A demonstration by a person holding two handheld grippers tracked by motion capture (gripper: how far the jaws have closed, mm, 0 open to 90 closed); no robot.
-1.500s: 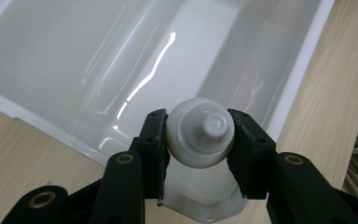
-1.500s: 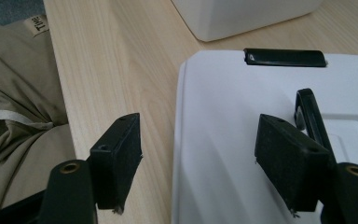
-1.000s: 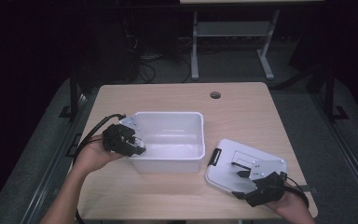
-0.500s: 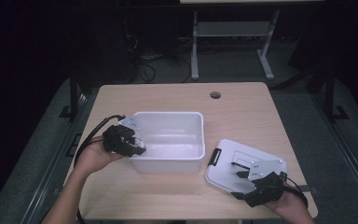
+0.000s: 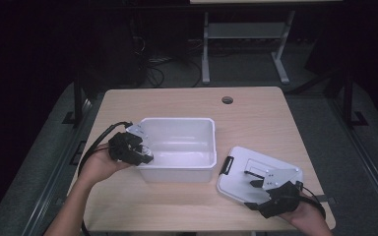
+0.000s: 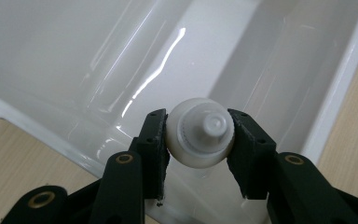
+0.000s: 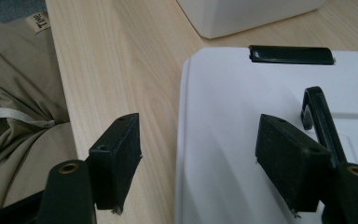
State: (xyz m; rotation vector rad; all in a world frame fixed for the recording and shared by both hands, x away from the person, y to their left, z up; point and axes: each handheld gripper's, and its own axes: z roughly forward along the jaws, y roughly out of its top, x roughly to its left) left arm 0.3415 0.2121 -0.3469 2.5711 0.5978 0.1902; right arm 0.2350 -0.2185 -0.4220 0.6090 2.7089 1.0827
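One fabric tag [image 7: 38, 22] reads "Time".

I see a pale wooden worktop [image 5: 256, 113] on grey carpet floor [image 5: 325, 113], a grey metal stand [image 5: 246, 34] behind in darkness.

This looks like a lab or test room. A plain wooden surface [image 5: 256, 113] with a cable hole [image 5: 227, 100] stands on grey carpet [image 5: 325, 103]. Behind it, loose cables [image 5: 150, 69] and a metal stand [image 5: 246, 34] sit in darkness.
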